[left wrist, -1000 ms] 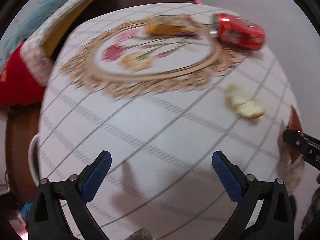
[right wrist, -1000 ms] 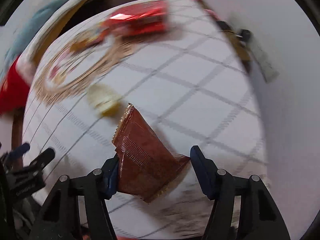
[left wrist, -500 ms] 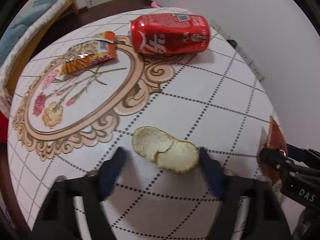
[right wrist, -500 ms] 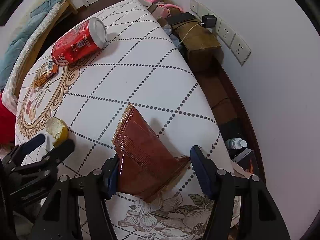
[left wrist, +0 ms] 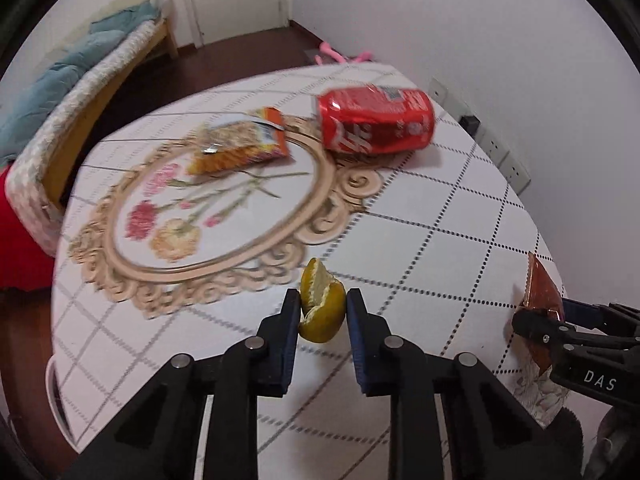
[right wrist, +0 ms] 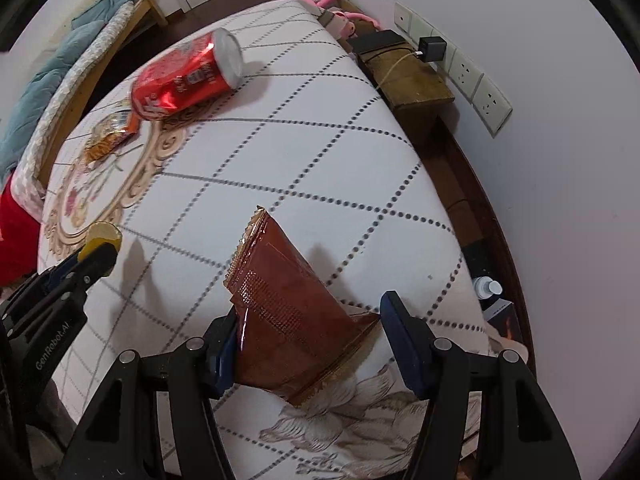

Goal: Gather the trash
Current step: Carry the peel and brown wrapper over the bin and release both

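Note:
My left gripper (left wrist: 323, 312) is shut on a piece of orange peel (left wrist: 322, 308), pinched upright just above the round table (left wrist: 420, 216). It also shows in the right wrist view (right wrist: 102, 234). My right gripper (right wrist: 308, 324) holds a brown snack wrapper (right wrist: 288, 304) between its fingers over the table's near edge; the wrapper touches the left finger, with a gap at the right finger. A dented red soda can (left wrist: 376, 122) lies on its side at the far side. An orange snack packet (left wrist: 240, 146) lies beside it.
The table has a white checked cloth with a floral oval. A bed with a blue blanket (left wrist: 60, 76) stands at the left. A wooden stool (right wrist: 404, 76), wall sockets (right wrist: 464, 76) and a pink toy (right wrist: 332, 4) are by the wall on the right.
My left gripper moved to the orange peel, closed on it and lifted it on edge. My right gripper kept the brown wrapper and stayed over the table's edge.

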Demonstrator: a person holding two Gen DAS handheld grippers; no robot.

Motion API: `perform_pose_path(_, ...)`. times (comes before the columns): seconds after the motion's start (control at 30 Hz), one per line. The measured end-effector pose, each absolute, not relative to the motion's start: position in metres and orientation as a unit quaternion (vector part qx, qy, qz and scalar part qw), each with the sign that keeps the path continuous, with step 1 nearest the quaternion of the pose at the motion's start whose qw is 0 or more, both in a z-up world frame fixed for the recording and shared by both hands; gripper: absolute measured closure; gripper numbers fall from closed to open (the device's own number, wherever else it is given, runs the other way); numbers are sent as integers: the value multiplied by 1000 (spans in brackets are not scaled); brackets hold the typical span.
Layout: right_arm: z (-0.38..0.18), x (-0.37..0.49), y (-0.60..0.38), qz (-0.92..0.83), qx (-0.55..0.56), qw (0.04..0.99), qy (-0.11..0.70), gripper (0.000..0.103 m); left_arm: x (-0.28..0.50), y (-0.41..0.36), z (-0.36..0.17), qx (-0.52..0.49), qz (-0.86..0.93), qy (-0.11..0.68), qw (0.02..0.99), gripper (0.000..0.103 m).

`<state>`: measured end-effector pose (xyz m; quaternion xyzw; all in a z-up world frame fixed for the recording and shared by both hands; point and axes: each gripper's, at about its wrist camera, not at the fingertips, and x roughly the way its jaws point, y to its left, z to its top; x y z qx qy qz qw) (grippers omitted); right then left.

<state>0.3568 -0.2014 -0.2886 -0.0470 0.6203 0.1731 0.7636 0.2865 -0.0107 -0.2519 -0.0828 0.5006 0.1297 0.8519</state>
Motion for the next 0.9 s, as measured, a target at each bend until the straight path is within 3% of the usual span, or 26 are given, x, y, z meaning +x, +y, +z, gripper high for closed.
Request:
perform_pose_path(0.47, -226, 276, -117, 293, -34, 752, 590, 38, 135, 86, -173, -112, 240, 445, 855, 83)
perform_pose_path(0.7, -196, 204, -15, 396, -52, 716, 572, 38, 40, 166, -136, -128, 335, 406, 841, 83)
perform_pose_path(0.9, -188, 137, 93, 468, -83, 675, 564, 38, -35, 234, -137, -151, 409, 391, 810, 83)
